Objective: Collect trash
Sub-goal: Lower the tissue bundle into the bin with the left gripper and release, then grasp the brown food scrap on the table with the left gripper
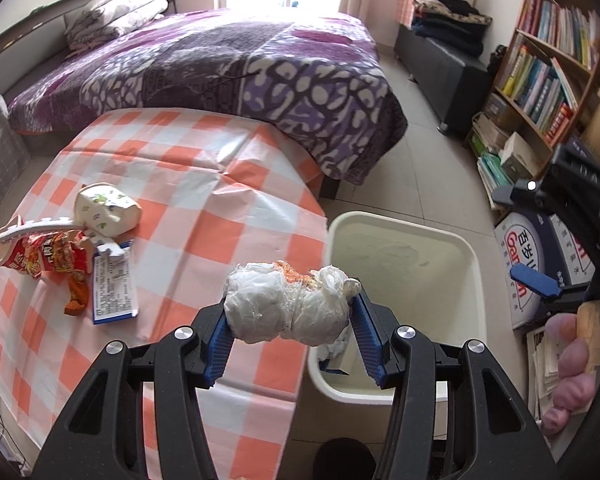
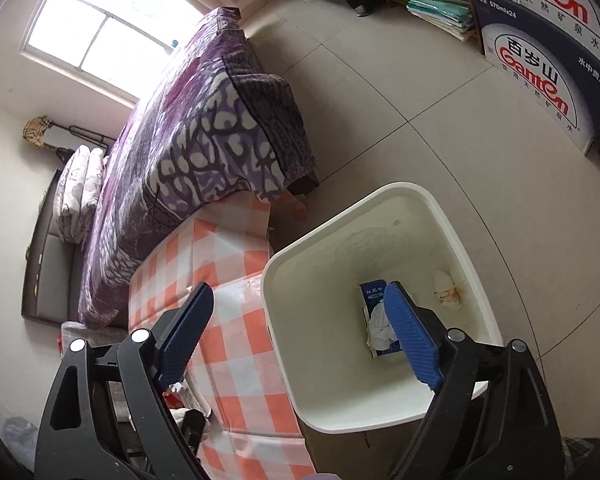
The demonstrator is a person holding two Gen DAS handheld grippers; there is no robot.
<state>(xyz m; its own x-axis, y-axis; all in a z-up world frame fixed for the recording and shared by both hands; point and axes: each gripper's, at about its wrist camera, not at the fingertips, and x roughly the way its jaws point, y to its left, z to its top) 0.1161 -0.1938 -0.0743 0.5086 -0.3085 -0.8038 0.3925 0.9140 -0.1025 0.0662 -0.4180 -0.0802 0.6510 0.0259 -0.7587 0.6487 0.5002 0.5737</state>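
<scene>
**binwatcher:** Tissue wad (image 1: 288, 306) is pinched crosswise in the left claw (image 1: 290, 322), long axis running pad to pad, one lobe against each blue pad. It hangs right over the table's (image 1: 204, 184) right edge, and the bin (image 1: 472, 248) sits on the floor just beside that edge, off to the claw's right. So my guess is the coming move is a short slide right until the wad is over the opening, then let go.

**umi_nerd:** Agreed. What about the right claw (image 2: 296, 334)?

**binwatcher:** Spread wide, holding nothing, hovering above the bin's near-left rim (image 2: 284, 344). It's the nearer one to the bin, but the wad belongs to the left, so I'd say it should just keep out of the drop path.

**umi_nerd:** Anything in the bin already?

**binwatcher:** Yep, a blue carton (image 2: 374, 304) with some white tissue (image 2: 380, 326) on it, plus a stained tissue (image 2: 446, 286) by the far wall.

**umi_nerd:** And left on the table?

**binwatcher:** Near the left edge there's a paper cup (image 1: 106, 208) on its side, a red snack wrapper (image 1: 46, 258), a white foam strip (image 1: 40, 228) and a blue-and-white box (image 1: 114, 286), all bunched together. Checked orange-and-white cloth, a bit creased. Purple bed (image 1: 236, 64) butts against the far edge, bookshelf (image 1: 548, 64) off right, tiled floor.
</scene>
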